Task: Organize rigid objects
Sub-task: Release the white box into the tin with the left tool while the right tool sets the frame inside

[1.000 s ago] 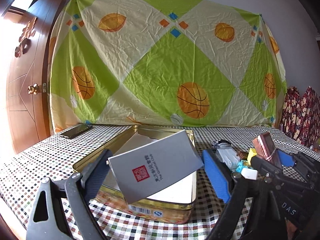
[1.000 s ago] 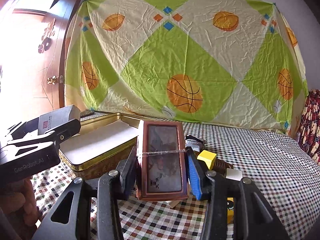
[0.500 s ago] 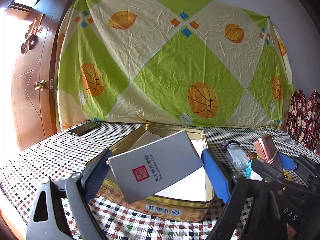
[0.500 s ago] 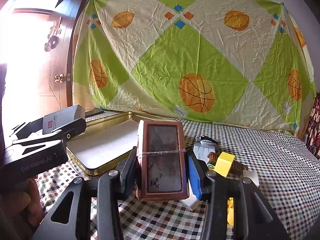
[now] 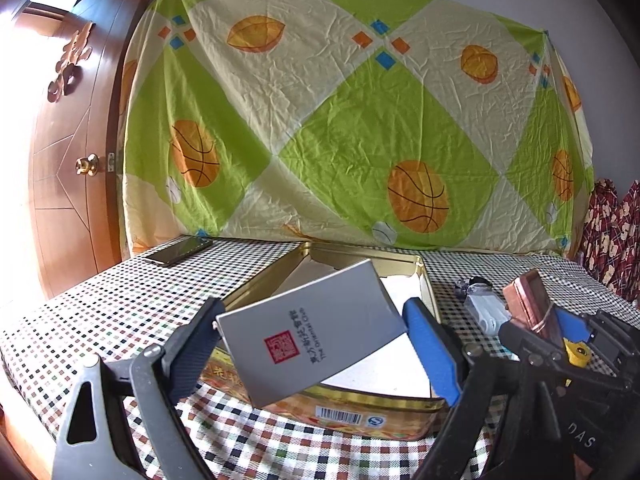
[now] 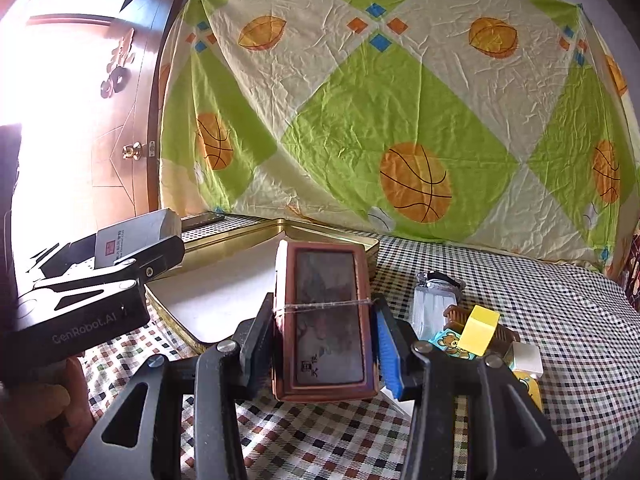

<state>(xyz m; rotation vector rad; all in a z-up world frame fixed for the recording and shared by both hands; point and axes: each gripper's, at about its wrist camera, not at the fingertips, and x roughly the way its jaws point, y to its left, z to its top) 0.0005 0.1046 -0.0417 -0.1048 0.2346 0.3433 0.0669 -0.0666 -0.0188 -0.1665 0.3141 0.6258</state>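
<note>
The left tongs (image 5: 312,336) stand wide and are clamped on a flat grey box (image 5: 312,332) with a red seal printed on it; the box is tilted, one corner low, and hangs above the near end of an open gold tin (image 5: 424,284) that sits on the checked worktop (image 5: 100,312). The tin has a pale lining and a barcode on its near wall.

The right tongs (image 6: 326,332) are partly closed, gripping an upright reddish-brown case (image 6: 326,320) by its two long sides (a thin string runs around its middle). This case is held just above the worktop, near the tin's right edge.

Toward the worktop's right side lies a small cluster: a clear bottle (image 6: 430,306) with a dark cap, a yellow block (image 6: 478,330), a white cube (image 6: 526,356). A dark phone (image 5: 180,251) rests by the far left corner.
</note>
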